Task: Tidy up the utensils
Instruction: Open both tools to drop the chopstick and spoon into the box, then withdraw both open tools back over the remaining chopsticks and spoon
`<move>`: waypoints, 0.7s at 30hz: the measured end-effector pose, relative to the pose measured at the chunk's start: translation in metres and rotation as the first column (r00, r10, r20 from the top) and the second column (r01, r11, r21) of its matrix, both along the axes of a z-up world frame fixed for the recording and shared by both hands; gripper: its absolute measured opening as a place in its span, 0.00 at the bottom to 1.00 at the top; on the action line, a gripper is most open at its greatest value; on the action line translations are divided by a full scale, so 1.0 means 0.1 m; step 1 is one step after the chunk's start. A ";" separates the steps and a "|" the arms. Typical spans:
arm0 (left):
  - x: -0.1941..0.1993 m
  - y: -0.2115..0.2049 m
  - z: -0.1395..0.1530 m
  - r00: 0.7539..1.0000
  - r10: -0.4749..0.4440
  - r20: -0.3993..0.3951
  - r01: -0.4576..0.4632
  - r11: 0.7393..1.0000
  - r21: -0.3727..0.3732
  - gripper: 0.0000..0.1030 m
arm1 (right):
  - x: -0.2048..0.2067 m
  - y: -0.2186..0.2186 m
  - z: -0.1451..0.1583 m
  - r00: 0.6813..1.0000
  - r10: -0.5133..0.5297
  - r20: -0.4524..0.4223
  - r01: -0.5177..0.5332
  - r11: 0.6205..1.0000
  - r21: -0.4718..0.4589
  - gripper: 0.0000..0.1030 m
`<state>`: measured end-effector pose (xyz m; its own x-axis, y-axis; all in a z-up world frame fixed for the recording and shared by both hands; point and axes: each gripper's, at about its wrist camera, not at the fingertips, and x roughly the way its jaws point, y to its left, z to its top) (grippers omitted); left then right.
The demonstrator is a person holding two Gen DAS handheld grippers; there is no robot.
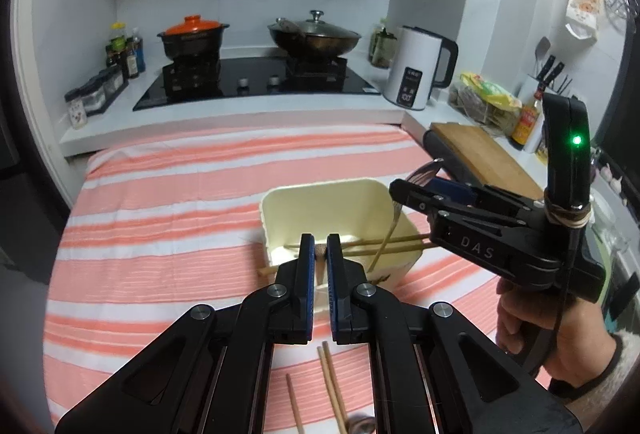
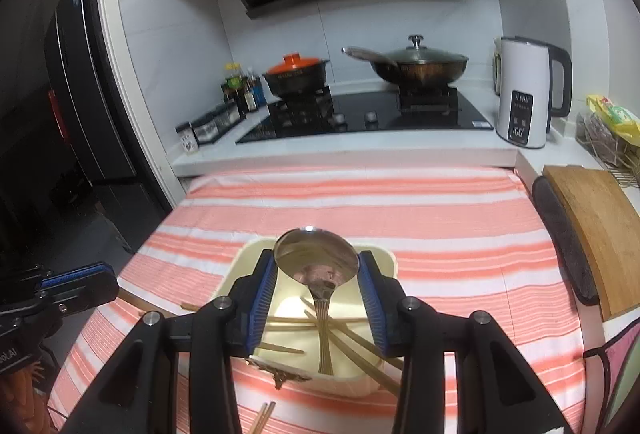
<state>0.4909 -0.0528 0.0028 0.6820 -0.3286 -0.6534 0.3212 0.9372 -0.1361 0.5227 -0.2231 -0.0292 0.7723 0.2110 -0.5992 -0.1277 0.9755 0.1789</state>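
Note:
A cream rectangular bin (image 1: 320, 199) (image 2: 382, 258) sits on the striped cloth and holds several chopsticks (image 1: 384, 242) (image 2: 352, 344). My right gripper (image 2: 317, 264) (image 1: 408, 189) is shut on a metal spoon (image 2: 316, 258) by its bowl, above the bin; the handle (image 1: 386, 238) hangs down into it. My left gripper (image 1: 320, 250) is nearly shut on a small brownish utensil tip (image 1: 320, 252), just in front of the bin. Loose chopsticks (image 1: 332, 390) (image 2: 262, 416) lie on the cloth near me.
The pink-and-white striped cloth (image 1: 168, 218) covers the table. Behind are a stove with an orange-lidded pot (image 1: 192, 39) and a wok (image 1: 314, 37), a white kettle (image 1: 418, 67), and a wooden cutting board (image 1: 484, 157) at right.

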 end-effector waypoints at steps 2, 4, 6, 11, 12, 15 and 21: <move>0.00 0.01 -0.07 1.000 -0.005 -0.028 0.005 1.000 -0.007 0.09 | 0.01 -0.02 -0.04 1.000 0.008 -0.023 -0.008 1.000 0.006 0.42; -0.07 0.07 -0.07 0.999 0.005 -0.036 -0.005 1.000 -0.015 0.45 | -0.06 -0.06 0.01 1.000 0.008 -0.016 -0.008 1.000 0.021 0.44; -0.23 0.16 0.02 1.000 0.026 -0.003 -0.026 1.000 -0.014 0.66 | -0.19 -0.11 0.16 1.000 0.003 0.010 -0.003 0.999 0.037 0.48; -0.84 0.44 0.14 0.997 0.049 0.057 -0.051 0.998 0.026 0.92 | -0.83 -0.18 0.64 0.993 0.042 0.111 -0.045 0.999 0.020 0.60; -0.99 0.49 0.09 0.997 0.054 0.060 -0.056 0.998 0.039 0.95 | -0.98 -0.19 0.67 0.991 0.053 0.124 -0.054 0.998 0.007 0.60; -1.40 0.63 -0.25 0.997 0.077 0.027 -0.079 0.995 0.062 0.96 | -1.48 -0.23 0.52 0.989 0.060 0.133 -0.056 0.998 -0.035 0.65; -2.02 0.84 -1.26 0.966 0.219 -0.135 -0.218 0.976 0.027 0.96 | -2.49 -0.14 -0.65 1.000 0.006 0.031 -0.003 0.995 -0.104 0.66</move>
